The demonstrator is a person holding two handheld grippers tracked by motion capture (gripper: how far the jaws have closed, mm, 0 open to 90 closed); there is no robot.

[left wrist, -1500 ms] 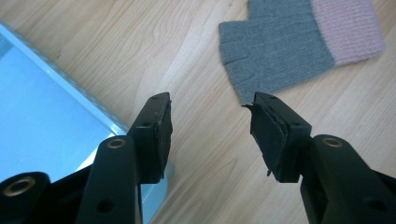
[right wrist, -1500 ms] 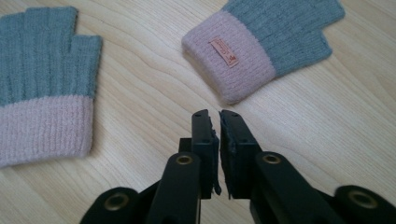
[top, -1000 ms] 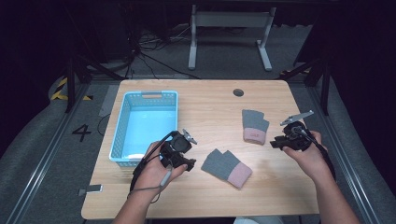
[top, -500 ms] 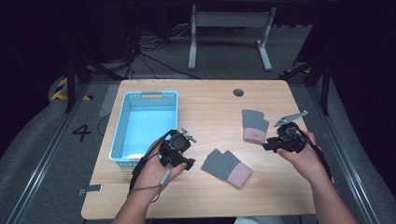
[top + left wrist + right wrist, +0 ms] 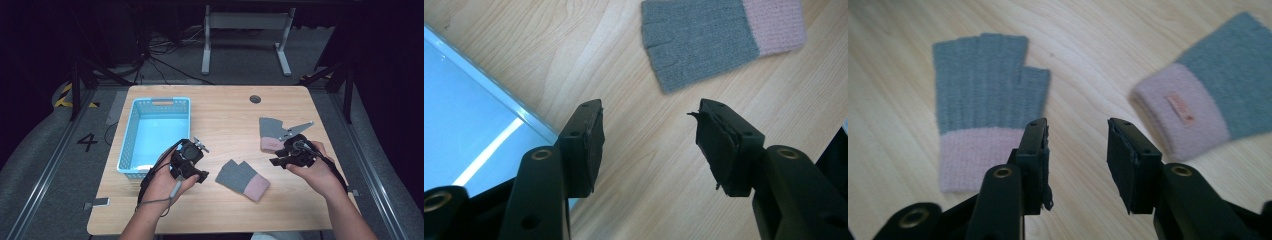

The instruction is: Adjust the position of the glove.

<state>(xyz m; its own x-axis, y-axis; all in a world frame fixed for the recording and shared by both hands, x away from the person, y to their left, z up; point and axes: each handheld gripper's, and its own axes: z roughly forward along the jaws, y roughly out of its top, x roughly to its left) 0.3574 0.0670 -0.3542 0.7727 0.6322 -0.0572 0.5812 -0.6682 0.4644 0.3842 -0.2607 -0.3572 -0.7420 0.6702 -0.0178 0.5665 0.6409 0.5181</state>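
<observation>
Grey floor (image 5: 45, 185) and metal stand (image 5: 245, 30) beyond wooden table (image 5: 225, 107)

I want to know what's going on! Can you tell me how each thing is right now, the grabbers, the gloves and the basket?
Left gripper: open, holding nothing.
Right gripper: open, holding nothing.
Near glove: lying flat on the table, untouched.
Far glove: flat on the table, partly behind the right gripper.
Blue basket: upright, looks empty.

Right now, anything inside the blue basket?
The light blue plastic basket looks empty: its pale floor is bare apart from a glare streak. The left tool and the hand holding it hide the near right corner.
</observation>
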